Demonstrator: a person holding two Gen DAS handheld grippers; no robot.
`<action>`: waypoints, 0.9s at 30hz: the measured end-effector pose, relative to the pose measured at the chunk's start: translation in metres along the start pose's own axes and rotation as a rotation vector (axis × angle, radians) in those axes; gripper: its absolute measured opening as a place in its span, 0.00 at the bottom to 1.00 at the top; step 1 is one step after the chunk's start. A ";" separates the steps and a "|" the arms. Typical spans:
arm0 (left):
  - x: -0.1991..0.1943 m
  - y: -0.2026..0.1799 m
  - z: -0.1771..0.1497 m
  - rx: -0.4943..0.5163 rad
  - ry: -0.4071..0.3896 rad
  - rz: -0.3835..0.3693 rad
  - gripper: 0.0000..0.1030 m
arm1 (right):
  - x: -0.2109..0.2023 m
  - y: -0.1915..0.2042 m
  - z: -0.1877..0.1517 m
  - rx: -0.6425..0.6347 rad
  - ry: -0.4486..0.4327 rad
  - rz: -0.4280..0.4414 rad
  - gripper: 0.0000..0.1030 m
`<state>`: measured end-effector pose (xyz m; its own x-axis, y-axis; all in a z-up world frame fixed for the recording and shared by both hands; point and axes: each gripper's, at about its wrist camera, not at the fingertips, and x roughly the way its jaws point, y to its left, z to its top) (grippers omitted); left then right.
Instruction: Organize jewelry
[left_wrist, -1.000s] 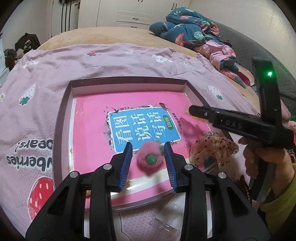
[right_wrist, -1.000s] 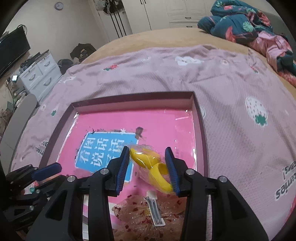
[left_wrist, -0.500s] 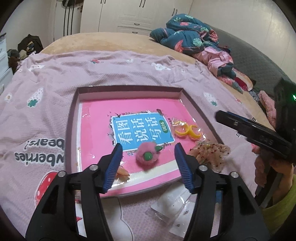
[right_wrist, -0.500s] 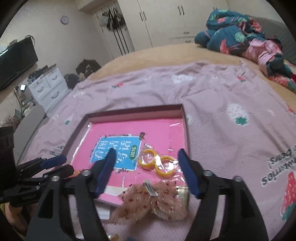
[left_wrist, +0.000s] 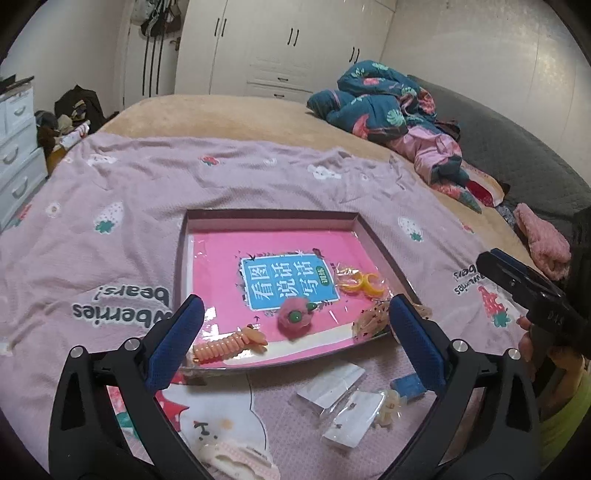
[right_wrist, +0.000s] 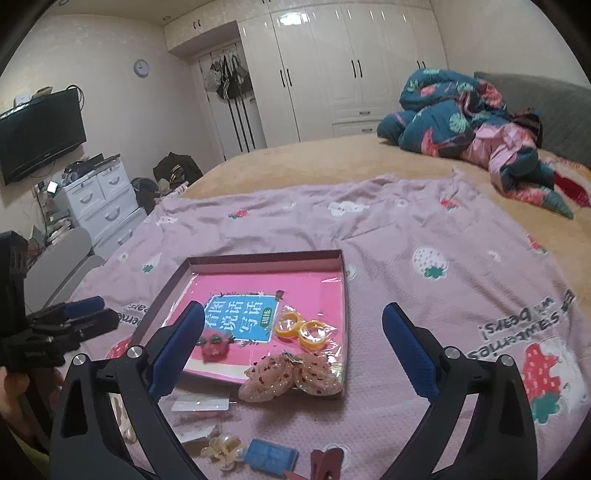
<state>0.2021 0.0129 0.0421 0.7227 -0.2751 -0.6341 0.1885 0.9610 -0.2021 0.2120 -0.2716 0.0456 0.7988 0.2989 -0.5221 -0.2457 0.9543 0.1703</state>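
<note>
Both grippers hang above the near edge of the bed with jaws spread wide and holding nothing: the left gripper (left_wrist: 293, 338) and the right gripper (right_wrist: 293, 347). Nearest, on the pink blanket (left_wrist: 110, 221) outside the tray, lie loose pieces awaiting sorting: clear packets (left_wrist: 345, 406), a cream claw clip (right_wrist: 221, 452), a small blue box (right_wrist: 271, 455) and a dark red clip (right_wrist: 327, 461). Beyond them sits the shallow tray (left_wrist: 181, 254), its floor lined with a pink book cover, apparently serving as the collecting surface. Along its near edge rest an orange coil hair tie (left_wrist: 229, 345) at left, a pink pompom tie (left_wrist: 295, 317) in the middle and a sequinned bow clip (right_wrist: 291, 376) at right, overhanging the rim. Slightly farther, near the right wall, lie two bagged yellow rings (right_wrist: 303, 330). The pieces are spaced apart, probably so each stays reachable. Farthest, bundled clothes (right_wrist: 461, 114) lie at the headboard.
</note>
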 end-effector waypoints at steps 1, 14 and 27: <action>-0.003 0.001 0.000 -0.002 -0.006 0.001 0.91 | -0.005 0.000 0.000 -0.004 -0.009 -0.002 0.94; -0.053 -0.001 -0.004 -0.026 -0.102 0.024 0.91 | -0.051 0.004 0.000 -0.020 -0.083 -0.007 0.94; -0.077 -0.010 -0.021 -0.015 -0.116 0.008 0.91 | -0.083 0.014 -0.008 -0.056 -0.097 0.011 0.95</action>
<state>0.1305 0.0239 0.0770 0.7965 -0.2615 -0.5451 0.1732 0.9625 -0.2087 0.1376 -0.2835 0.0844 0.8444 0.3099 -0.4370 -0.2832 0.9506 0.1271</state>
